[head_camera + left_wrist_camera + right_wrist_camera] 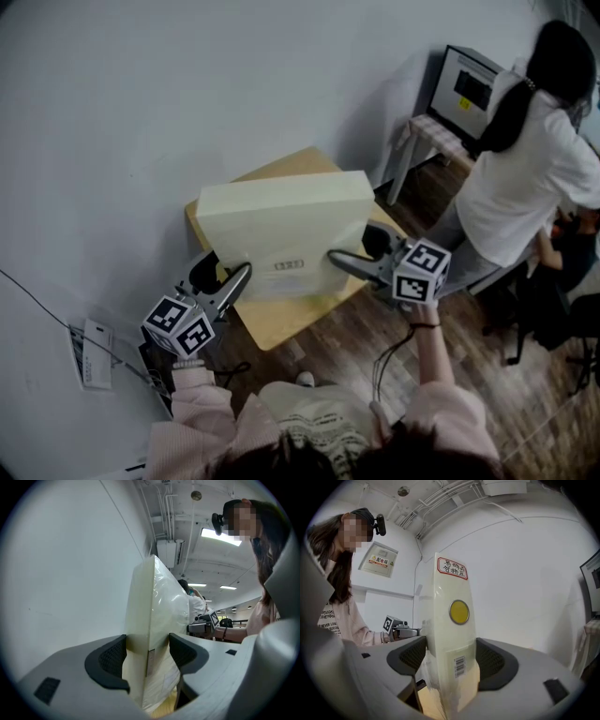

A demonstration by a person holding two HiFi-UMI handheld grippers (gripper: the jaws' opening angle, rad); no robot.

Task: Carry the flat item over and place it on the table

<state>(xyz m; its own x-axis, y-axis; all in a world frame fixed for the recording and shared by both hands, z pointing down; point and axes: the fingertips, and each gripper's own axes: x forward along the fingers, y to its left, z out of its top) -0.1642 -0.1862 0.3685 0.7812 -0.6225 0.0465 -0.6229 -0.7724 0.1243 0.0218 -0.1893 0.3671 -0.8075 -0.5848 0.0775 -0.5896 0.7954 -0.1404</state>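
Observation:
A flat cream box (281, 225) wrapped in clear film stands on edge, tilted, over a small wooden table (291, 326). Whether its lower edge touches the tabletop I cannot tell. My left gripper (242, 274) is shut on the box's lower left edge, and my right gripper (336, 259) is shut on its lower right edge. In the left gripper view the box (150, 602) fills the gap of the left gripper (147, 656), with both pads against it. The right gripper view shows the box's narrow end (452, 634), with a yellow round sticker and a barcode, clamped in the right gripper (451, 660).
A white wall runs behind the table. To the right a person in a white top (525, 178) faces a monitor (466, 89) on a small stand. A white device with cables (92, 354) lies on the floor at left. Dark wood floor lies in front.

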